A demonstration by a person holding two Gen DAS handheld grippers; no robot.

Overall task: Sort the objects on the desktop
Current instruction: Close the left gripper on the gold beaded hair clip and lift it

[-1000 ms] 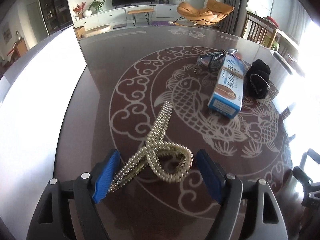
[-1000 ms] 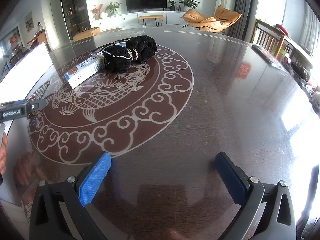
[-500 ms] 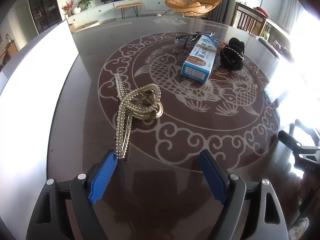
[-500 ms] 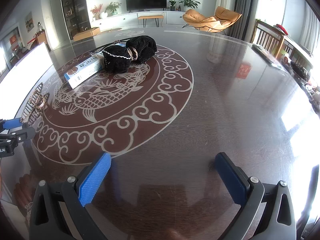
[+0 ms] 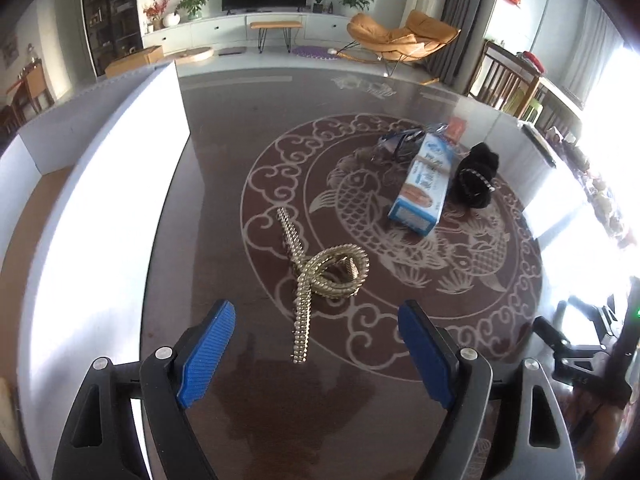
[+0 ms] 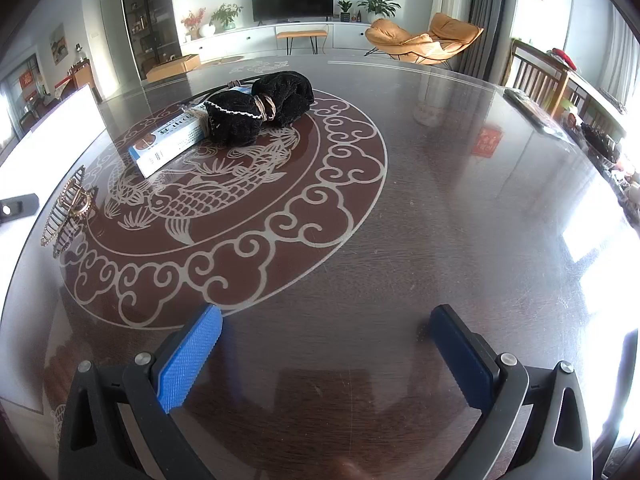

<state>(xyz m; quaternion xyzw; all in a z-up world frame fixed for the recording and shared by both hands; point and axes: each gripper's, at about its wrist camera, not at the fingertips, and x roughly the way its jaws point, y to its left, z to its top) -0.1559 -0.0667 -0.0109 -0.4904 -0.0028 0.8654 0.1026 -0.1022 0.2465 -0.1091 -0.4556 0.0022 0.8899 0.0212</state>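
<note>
A gold beaded hair claw clip (image 5: 320, 276) lies on the dark round table, just ahead of my open, empty left gripper (image 5: 316, 356); it also shows at the far left in the right wrist view (image 6: 70, 208). A blue and white box (image 5: 426, 184) lies further right, with a black cloth bundle (image 5: 476, 180) beside it and a dark cable (image 5: 400, 142) behind it. In the right wrist view the box (image 6: 172, 140) and bundle (image 6: 260, 110) lie at the far left. My right gripper (image 6: 324, 348) is open and empty over bare table.
A white open box (image 5: 104, 200) stands along the table's left side. The table (image 6: 440, 200) bears a round fish and cloud pattern. Chairs and a cluttered shelf stand beyond its right edge.
My left gripper has drawn back from the hair clip, which lay between the fingers a second ago and now lies free ahead of them. The right gripper has not moved.
</note>
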